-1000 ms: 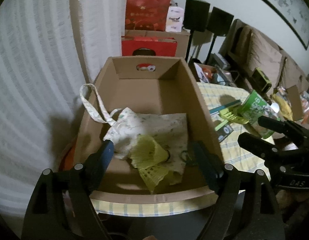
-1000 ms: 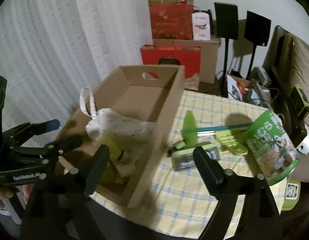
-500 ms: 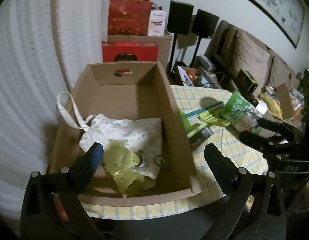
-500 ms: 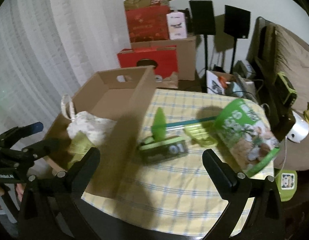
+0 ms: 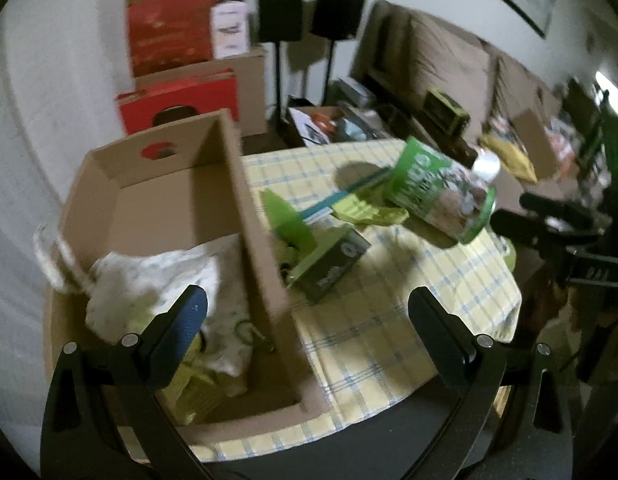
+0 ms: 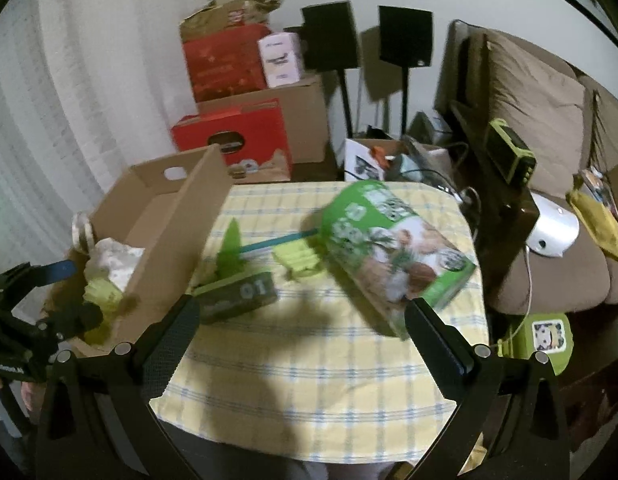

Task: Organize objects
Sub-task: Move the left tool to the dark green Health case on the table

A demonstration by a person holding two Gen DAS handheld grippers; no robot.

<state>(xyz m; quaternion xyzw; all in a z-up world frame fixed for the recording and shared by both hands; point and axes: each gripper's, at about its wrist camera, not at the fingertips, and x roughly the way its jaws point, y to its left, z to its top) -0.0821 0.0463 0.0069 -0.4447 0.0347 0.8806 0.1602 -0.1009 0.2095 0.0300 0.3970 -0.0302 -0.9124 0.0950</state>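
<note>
An open cardboard box [image 5: 229, 184] [image 6: 181, 216] stands on the left of a table with a yellow checked cloth [image 6: 309, 360]. Inside it lie a white printed tote bag [image 5: 161, 280] and yellow-green shuttlecocks [image 5: 197, 384]. On the cloth lie a dark green small box marked 01 [image 6: 241, 294] [image 5: 333, 262], a green fly swatter with a teal handle [image 6: 233, 246], a yellow-green comb-like piece [image 6: 299, 258] and a large green snack bag [image 6: 393, 252] [image 5: 437, 188]. My left gripper [image 5: 305, 328] is open and empty over the box's right wall. My right gripper [image 6: 301, 332] is open and empty above the cloth.
Red and brown cartons [image 6: 245, 120] are stacked behind the table by a white curtain. Two black speakers on stands [image 6: 369, 36] and a brown sofa [image 6: 549, 128] with clutter stand at the back and right. The table's front edge is just below both grippers.
Both grippers have swung to the right. The left gripper has moved from over the tote bag and shuttlecocks to the box's right wall. The right gripper now faces the snack bag and small box.
</note>
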